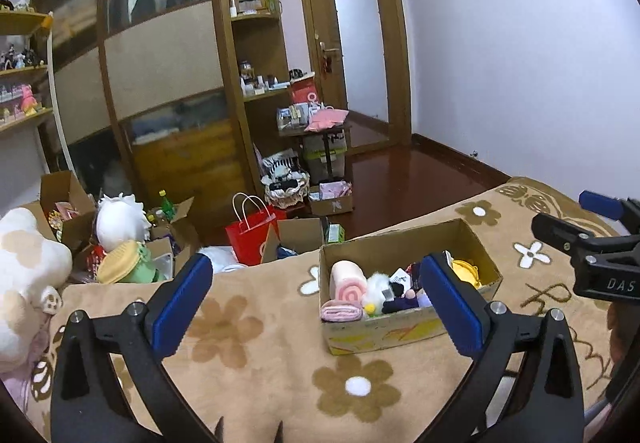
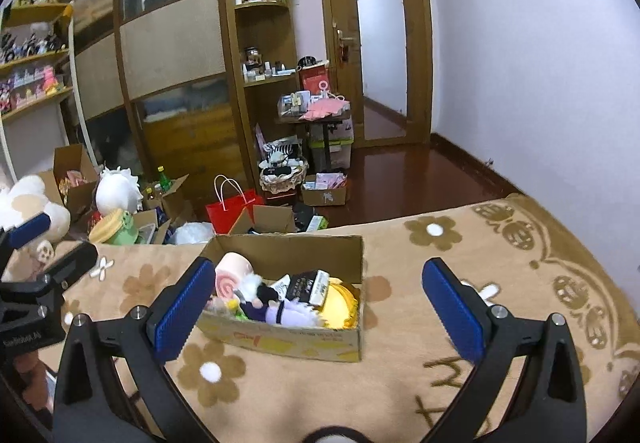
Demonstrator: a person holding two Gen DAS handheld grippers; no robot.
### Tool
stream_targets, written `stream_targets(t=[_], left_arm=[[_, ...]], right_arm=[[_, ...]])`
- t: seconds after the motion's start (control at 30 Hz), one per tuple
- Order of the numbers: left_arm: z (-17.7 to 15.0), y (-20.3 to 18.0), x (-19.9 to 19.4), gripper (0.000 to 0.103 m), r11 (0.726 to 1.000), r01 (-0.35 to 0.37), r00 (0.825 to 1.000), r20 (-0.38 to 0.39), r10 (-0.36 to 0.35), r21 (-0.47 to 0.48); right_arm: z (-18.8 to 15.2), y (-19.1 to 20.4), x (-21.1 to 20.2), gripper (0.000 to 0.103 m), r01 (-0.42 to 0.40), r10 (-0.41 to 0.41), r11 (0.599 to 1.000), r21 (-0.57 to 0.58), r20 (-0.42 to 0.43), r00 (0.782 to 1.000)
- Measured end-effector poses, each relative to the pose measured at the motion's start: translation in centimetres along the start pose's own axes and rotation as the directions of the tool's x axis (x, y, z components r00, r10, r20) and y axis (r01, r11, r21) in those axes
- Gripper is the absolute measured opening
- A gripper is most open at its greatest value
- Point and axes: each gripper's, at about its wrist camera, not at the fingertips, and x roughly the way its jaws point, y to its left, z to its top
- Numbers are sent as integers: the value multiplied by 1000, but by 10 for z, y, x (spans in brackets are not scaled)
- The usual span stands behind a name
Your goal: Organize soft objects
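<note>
Because each camera sits low behind its own fingers, the near part of the flowered blanket (image 1: 256, 327) is blocked by black arms and blue pads in both views. From the left wrist, the left gripper (image 1: 316, 301) stands with its jaws spread wide and nothing between the pads; its right pad covers part of the cardboard box (image 1: 404, 335), so the middle of the contents is hidden. From the right wrist, the right gripper (image 2: 318, 307) is likewise wide apart and empty, its left pad crossing the box's near left corner. Each view catches the other gripper only at its edge, cut off by the frame.

Seen from the left, the box shows a pink swirl roll (image 1: 347, 281) leaning at its left end, a folded pink cloth (image 1: 340, 311) below it, a white fluffy toy (image 1: 378, 289) beside it, dark items that are hard to tell apart, and a sliver of yellow plush (image 1: 466, 267) past the pad. Seen from the right, the yellow plush (image 2: 340, 303) fills the right end, a lilac doll (image 2: 290, 313) lies along the near wall, and a black tagged packet (image 2: 306, 285) rests on top; the pink cloth is barely visible there.

Beyond the blanket's far edge, a red paper bag (image 2: 230, 209) and open cartons hold clutter too small to name.
</note>
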Motion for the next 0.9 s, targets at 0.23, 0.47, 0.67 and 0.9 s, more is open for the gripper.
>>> stream_targets(t=[0.23,0.47,0.67,0.9], left_arm=[[-10,-2,-29,103,999,-38,999,32,37,19],[-27,-9,-39,103,999,-20,999,30,19,27],[-45,-6,-32,103,1000,-11,1000,6,10,16],[-58,-3,-16,103,1000,-8,1000,-10,8,10]], right_arm=[[-8,9,-39,103,4,-2,998,-58,34,999],[-28,11,-51,103,14,-12,997,-76,26,1000],[-43,5,-49,103,20,-19,999,-43,28,999],[-58,-8,-37,103,24,-24,1000,11,9,1000]])
